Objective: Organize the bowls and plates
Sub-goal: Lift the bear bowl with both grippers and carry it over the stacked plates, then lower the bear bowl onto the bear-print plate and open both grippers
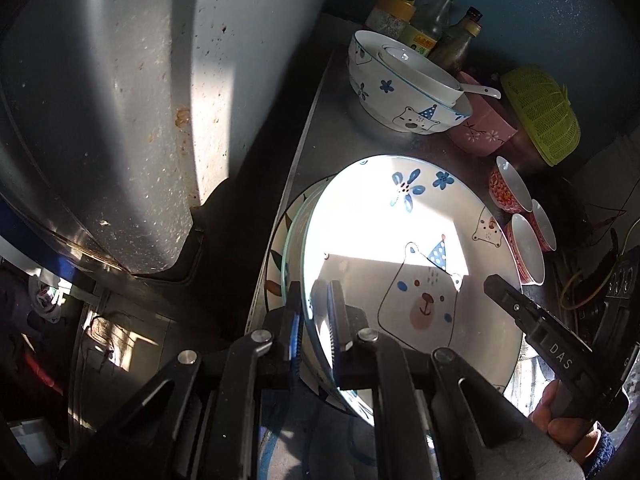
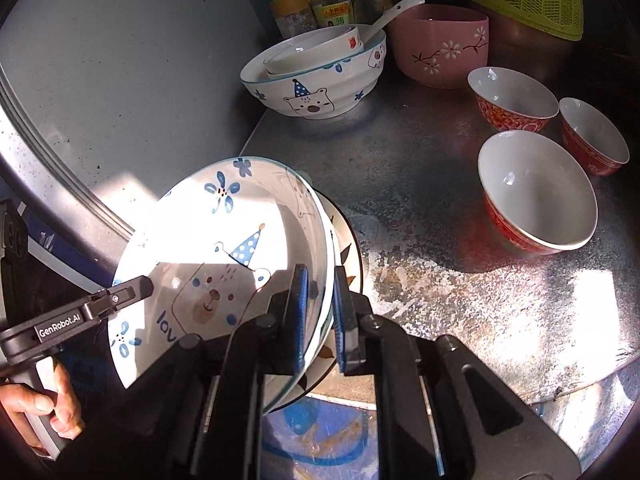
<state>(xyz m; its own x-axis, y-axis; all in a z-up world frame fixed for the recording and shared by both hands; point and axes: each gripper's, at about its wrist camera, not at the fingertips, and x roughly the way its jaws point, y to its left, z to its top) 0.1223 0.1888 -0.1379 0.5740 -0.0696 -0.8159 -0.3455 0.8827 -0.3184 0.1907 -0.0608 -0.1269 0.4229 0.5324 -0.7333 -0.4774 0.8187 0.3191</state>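
Both grippers — left (image 1: 316,320), right (image 2: 320,312) — pinch opposite rims of the bear plate (image 2: 224,248), carried tilted over the counter (image 2: 420,208). Next, probably — lower it level, clear of the red bowls (image 2: 536,188).

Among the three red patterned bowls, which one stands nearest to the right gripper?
The largest-looking red bowl, frontmost of the three; the other two sit farther back behind it.
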